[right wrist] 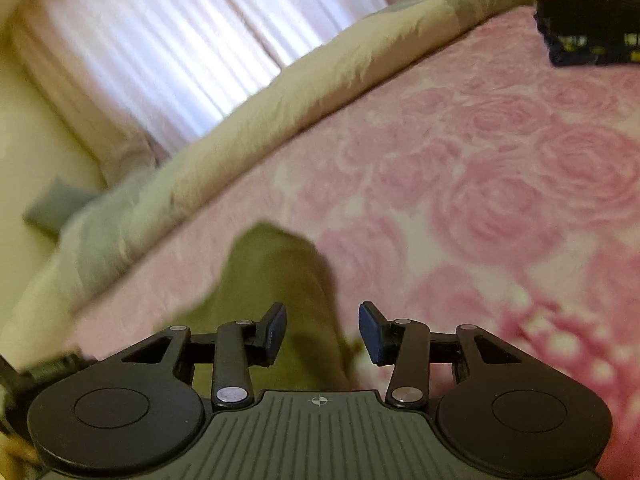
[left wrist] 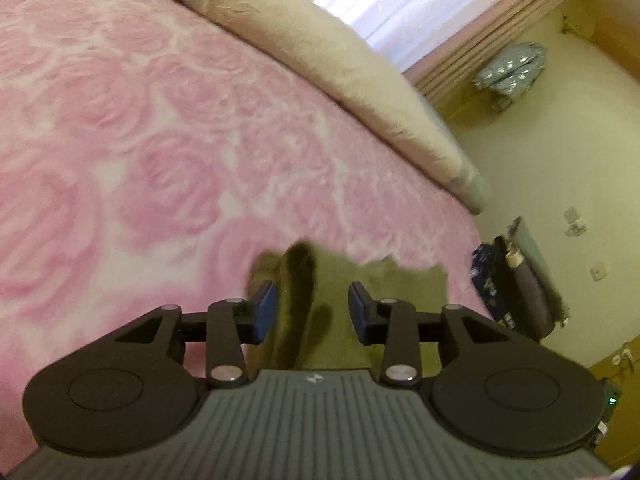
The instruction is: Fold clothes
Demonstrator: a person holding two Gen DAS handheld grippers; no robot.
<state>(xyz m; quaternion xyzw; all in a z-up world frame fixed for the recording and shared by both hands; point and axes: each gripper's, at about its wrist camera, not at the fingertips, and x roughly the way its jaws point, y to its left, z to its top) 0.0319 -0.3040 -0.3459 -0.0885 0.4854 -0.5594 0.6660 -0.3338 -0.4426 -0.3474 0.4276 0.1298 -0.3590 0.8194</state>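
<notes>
Left gripper (left wrist: 311,312) spread, olive garment (left wrist: 296,300) between the pads but apparently unpinched; right gripper (right wrist: 322,334) likewise spread over the same olive cloth, lying just ahead on the pink rose blanket (left wrist: 140,140), long axis running away from both claws.

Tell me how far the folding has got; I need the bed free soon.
Done: a dark folded pile already sits at the far side of the pink rose blanket. In hand: an olive-green garment lies between the open pads of the left hand-held gripper and of the right hand-held gripper; neither pinches it. Left: its folds are too blurred to judge, so it looks unfinished.
</notes>
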